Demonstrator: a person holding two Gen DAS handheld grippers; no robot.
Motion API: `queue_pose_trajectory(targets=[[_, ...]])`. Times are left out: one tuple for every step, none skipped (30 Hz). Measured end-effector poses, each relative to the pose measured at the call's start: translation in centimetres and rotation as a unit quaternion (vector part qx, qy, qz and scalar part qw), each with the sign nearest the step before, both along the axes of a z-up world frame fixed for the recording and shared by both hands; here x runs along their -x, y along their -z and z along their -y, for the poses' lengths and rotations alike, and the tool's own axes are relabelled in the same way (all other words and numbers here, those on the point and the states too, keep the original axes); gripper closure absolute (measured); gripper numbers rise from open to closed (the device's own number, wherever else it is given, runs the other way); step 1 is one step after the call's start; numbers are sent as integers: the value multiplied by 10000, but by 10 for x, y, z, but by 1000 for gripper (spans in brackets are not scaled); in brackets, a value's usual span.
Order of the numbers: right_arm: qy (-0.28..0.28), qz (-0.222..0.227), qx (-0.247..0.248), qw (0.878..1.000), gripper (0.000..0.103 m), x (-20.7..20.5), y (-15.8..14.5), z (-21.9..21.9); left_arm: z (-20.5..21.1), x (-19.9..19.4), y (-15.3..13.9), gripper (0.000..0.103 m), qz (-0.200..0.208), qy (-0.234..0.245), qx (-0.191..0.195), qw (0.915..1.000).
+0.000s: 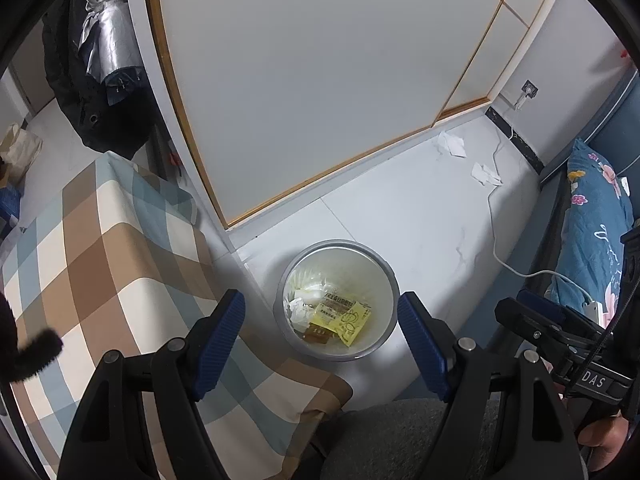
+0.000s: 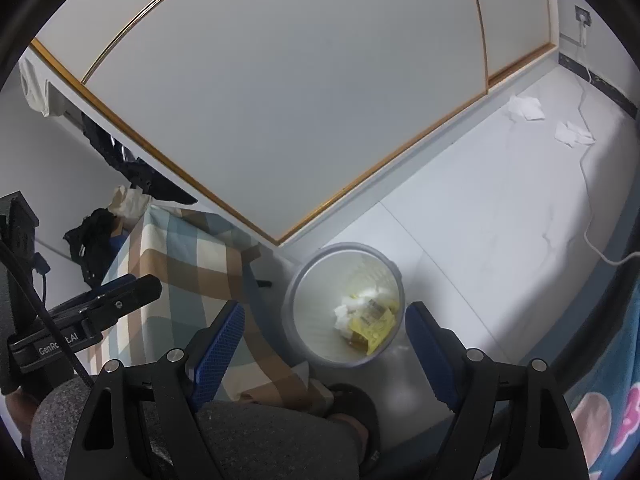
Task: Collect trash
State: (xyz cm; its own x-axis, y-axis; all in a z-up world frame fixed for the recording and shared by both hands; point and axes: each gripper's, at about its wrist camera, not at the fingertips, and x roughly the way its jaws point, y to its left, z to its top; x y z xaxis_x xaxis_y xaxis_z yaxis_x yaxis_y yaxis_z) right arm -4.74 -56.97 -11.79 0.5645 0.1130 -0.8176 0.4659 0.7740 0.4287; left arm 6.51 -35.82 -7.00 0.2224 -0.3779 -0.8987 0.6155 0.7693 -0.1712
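A round grey trash bin (image 1: 390, 276) stands on the white floor, holding crumpled tissues and a yellow packet (image 1: 350, 322). It also shows in the right wrist view (image 2: 304, 280). Two crumpled white tissues lie on the floor far off: one near the wardrobe (image 1: 452, 145) (image 2: 525, 109), one by the cable (image 1: 485, 174) (image 2: 573, 134). My left gripper (image 1: 320, 340) is open and empty above the bin. My right gripper (image 2: 324, 346) is open and empty above the bin too. The right gripper shows at the right edge of the left wrist view (image 1: 560, 326), and the left gripper at the left of the right wrist view (image 2: 116, 300).
A checked cloth (image 1: 108, 248) covers furniture left of the bin. A white wardrobe door (image 1: 300, 80) rises behind. A white charging cable (image 1: 498, 240) runs across the floor to a wall socket (image 1: 529, 90). A floral blue bedcover (image 1: 592, 220) lies right. My knee and slippered foot (image 2: 356, 404) are below.
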Motion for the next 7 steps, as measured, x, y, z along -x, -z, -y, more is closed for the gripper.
queue_pose_trajectory(targets=[[-1,0,7,10000,20,0,0,0,-1,0,0,27,-6,-12,36,10000],[-8,-5,20,10000,20,0,-2,0,-2,-1,-1,27,-16,-21,83,10000],[-14,-6,42,10000,20,0,-4,-1,-3,-1,-1,27,-17,-37,113,9999],[-14,5,68,10000,20,0,-7,-1,-4,-1,-1,27,-21,-52,154,9999],[-16,20,89,10000,20,0,-9,-2,-5,-1,-2,27,-50,-55,217,9997],[-18,41,126,9999,20,0,-13,-3,-6,-2,-4,27,-74,-82,282,9995],[-16,55,154,9999,20,1,-16,-3,-7,-1,-4,27,-55,-117,285,9995]])
